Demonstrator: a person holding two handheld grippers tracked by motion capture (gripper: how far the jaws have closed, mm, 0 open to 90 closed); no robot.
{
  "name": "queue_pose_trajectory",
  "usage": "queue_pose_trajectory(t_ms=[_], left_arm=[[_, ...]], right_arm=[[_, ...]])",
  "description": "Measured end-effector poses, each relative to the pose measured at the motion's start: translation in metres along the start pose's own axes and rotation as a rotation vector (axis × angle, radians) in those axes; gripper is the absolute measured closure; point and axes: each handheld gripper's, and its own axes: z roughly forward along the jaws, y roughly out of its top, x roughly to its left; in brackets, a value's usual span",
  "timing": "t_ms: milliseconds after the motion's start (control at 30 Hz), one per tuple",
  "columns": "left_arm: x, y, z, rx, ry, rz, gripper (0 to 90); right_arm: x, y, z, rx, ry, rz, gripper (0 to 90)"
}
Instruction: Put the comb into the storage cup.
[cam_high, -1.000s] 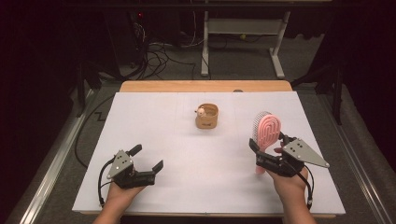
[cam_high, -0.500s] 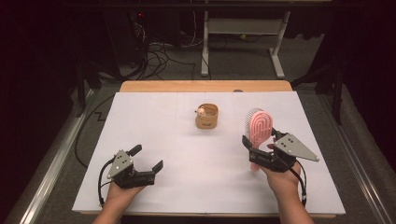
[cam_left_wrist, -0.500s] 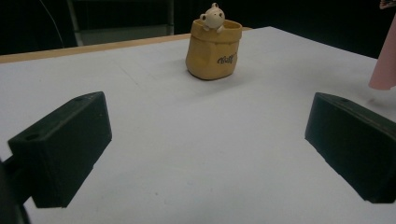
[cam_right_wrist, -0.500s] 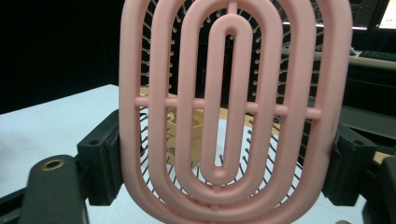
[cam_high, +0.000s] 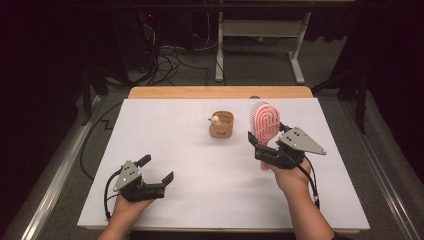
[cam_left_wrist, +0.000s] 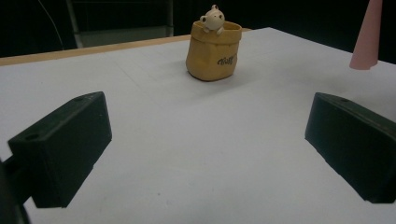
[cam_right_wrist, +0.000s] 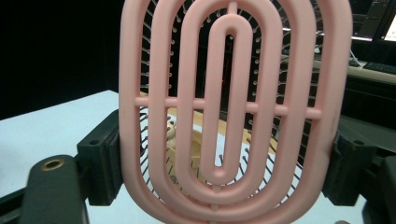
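My right gripper's (cam_high: 266, 146) jaws pinch the pink vented hairbrush (cam_high: 264, 123) from both sides, low on its oval head. Its long axis stands nearly upright, head above the jaws and handle tip hanging below them, open back facing my gripper camera. Beyond the jaws I see the small yellow bear pot (cam_high: 221, 124) through the slots. My left gripper (cam_high: 156, 173) rests with jaws spread, nothing between them.

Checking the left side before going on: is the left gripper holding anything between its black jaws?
No, the left gripper has its jaws wide apart with bare white table between them.
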Motion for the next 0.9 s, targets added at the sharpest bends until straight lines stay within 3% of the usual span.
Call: queue_pose_trajectory(t_ms=[900], left_arm=[[0.001,-0.001,0.0,0.003,-0.007,-0.004,1.4]], right_arm=[[-0.007,0.03,0.061,0.008,-0.003,0.033,19.9]])
